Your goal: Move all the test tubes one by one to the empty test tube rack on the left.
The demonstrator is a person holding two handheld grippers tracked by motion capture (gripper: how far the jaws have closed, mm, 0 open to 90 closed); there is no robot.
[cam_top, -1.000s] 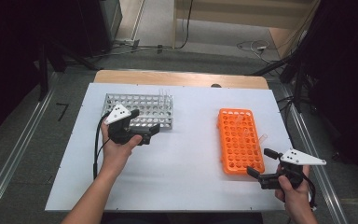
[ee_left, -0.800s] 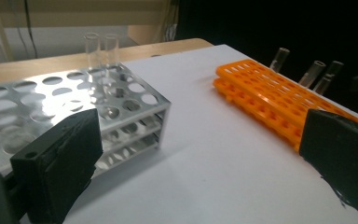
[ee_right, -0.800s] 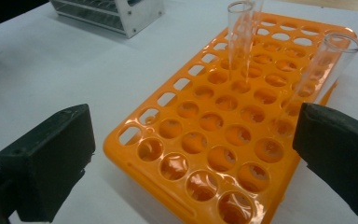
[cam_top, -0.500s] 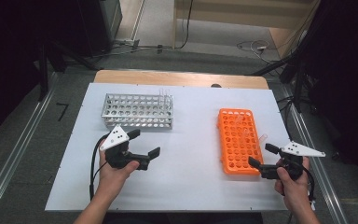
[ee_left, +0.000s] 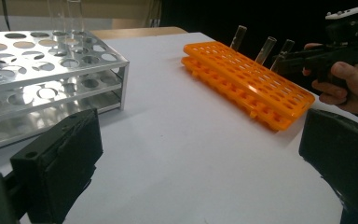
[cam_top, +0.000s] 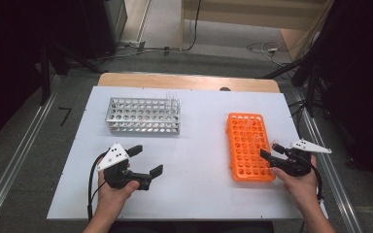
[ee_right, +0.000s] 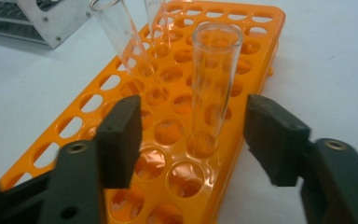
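A: Starting nearest, with the right gripper [ee_right: 193, 135]: how wide?

B: About half way in, having just been closing. Set either side of a glass test tube [ee_right: 214, 79] but not pinching it yet. Almost up against it with the jaw on the right of the right gripper view, and well off it with the other.

A: And where to find that tube?

B: Standing upright in a hole near the close end of the orange rack [ee_right: 256, 56], in a row by its outer edge, at the right of the desk [ee_left: 191, 116].

A: How to finish the pinch well, then?

B: Shift sideways a touch first, to even out the two gaps. Otherwise risks shoving the glass over with one jaw before the other arrives. Then close slowly and stop at first firm contact. Probably slippery and easy to crack. Keep the jaws level, take hold around the middle of the exposed glass, and draw straight up along the tube's own line, without levering against the hole.

A: Anything beyond to mind?

B: Two other tubes [ee_right: 121, 37] farther up the same rack, leaning. Stay clear of those on the way out.

A: And the left gripper [ee_left: 200, 158]?

B: Spread wide, holding nothing, low over bare desk at the front left, short of the metal rack [ee_left: 51, 74]. Worth keeping ready to steady the orange rack, in case of it lifting with the tube
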